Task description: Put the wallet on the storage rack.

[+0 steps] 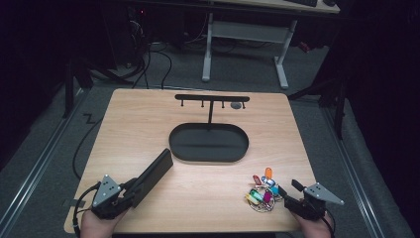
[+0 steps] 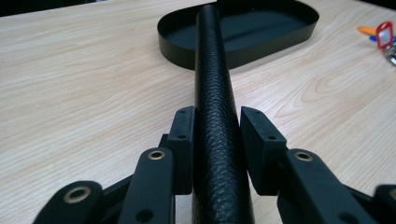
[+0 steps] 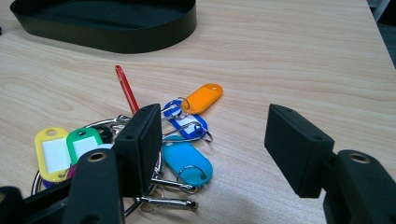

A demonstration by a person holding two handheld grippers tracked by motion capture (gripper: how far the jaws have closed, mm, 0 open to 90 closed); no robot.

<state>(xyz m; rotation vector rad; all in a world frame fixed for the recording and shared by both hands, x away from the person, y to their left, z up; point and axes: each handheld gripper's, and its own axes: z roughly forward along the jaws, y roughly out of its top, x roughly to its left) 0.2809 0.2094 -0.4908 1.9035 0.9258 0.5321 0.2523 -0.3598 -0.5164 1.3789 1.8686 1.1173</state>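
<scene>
1. We saw a slim black leather-grain case (image 2: 218, 116) resting on the table (image 1: 148, 119), pointing toward the oval black tray (image 1: 208, 143).
2. Our left gripper (image 2: 217, 140) had its pads flanking the case with slight gaps, holding nothing.

Left gripper (image 1: 132, 191) at black case (image 1: 152, 175); key tags (image 1: 262, 191) — right.
</scene>
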